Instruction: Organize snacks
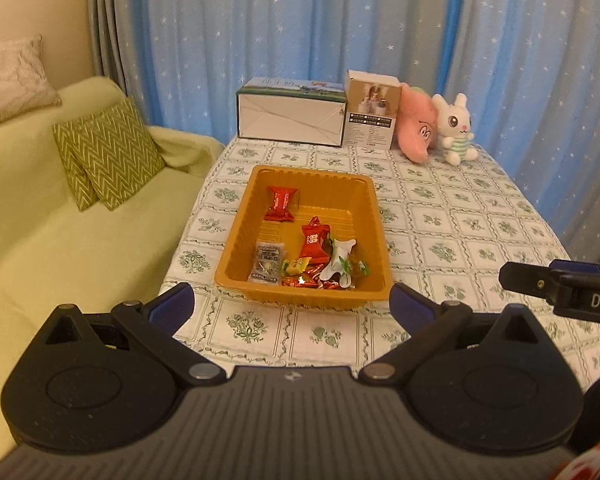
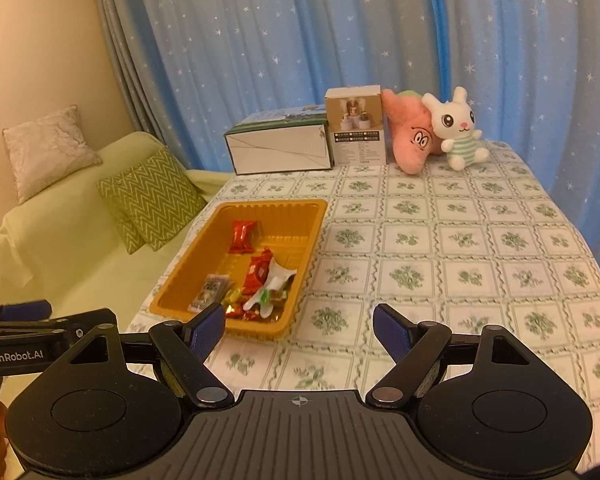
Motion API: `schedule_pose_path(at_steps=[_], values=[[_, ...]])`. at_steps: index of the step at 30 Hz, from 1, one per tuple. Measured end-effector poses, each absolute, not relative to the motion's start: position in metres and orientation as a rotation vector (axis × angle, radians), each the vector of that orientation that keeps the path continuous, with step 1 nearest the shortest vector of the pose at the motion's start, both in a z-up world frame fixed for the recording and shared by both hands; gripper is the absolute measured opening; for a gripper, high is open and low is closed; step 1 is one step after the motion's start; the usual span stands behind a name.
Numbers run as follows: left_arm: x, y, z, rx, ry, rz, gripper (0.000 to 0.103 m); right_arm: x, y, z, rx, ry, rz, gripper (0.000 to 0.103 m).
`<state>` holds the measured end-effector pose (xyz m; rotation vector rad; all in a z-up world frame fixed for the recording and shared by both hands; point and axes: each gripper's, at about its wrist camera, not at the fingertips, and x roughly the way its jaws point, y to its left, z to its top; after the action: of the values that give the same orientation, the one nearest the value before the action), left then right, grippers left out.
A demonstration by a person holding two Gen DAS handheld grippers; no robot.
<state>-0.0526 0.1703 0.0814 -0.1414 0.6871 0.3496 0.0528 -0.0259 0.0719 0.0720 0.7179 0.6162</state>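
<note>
Seemingly with every snack already in the orange tray (image 1: 374,216) just ahead of the left gripper (image 1: 292,304), whose jaws gape wide and empty like the right gripper (image 2: 298,330)'s, both should withdraw clear of its rim without nudging it across the table (image 2: 460,240).

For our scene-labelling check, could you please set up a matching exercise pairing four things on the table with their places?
Things:
1. white rabbit toy
2. orange tray
3. pink plush toy
4. wide flat box

Places:
A. holding the wrapped snacks, at the sofa side of the table
B. far right end of the back row
C. left end of the back row, beside the tall box
D. between the tall box and the rabbit

Pairs: 1-B, 2-A, 3-D, 4-C
</note>
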Motion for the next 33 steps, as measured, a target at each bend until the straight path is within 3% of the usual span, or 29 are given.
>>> schedule_pose_path(at_steps=[18, 33], values=[[-0.109, 0.122, 0.095, -0.117, 0.66, 0.337, 0.103, -0.025, -0.068, 0.078, 0.0, 0.682, 0.596, 0.081], [-0.12, 0.111, 0.096, -0.119, 0.642, 0.331, 0.103, -0.04, -0.077, 0.085, -0.008, 0.654, 0.589, 0.081]])
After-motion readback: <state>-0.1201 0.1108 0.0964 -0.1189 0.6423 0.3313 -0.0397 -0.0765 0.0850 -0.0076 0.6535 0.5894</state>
